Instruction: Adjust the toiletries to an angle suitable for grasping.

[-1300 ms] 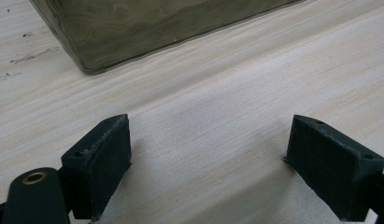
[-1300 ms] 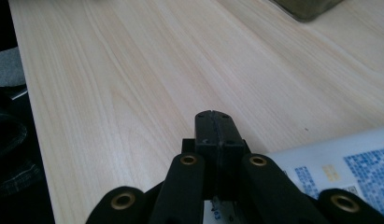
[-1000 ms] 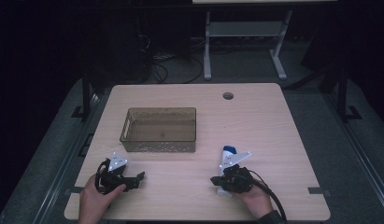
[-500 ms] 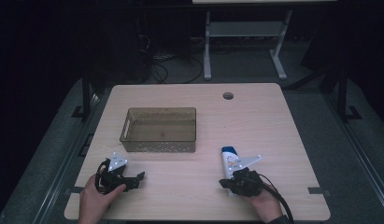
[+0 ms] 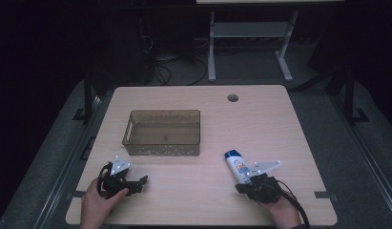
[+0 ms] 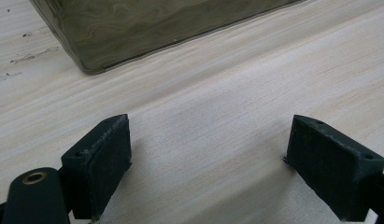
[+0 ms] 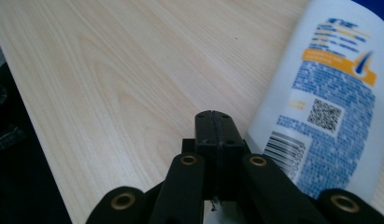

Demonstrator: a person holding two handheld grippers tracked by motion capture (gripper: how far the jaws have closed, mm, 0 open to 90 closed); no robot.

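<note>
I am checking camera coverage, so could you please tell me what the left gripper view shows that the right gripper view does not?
Left gripper view alone: the corner of the translucent brown bin on the table, beyond the left tool, whose jaws stand wide apart with bare wood between them.

Right gripper view alone: a white bottle with blue print, a barcode and a QR code, lying beside the right tool, whose jaws are pressed together on nothing.

Both: the light wooden tabletop and a pair of black jaws rising from the bottom.

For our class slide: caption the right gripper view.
Shut tongs beside a white shampoo bottle lying on the wooden table.
</note>
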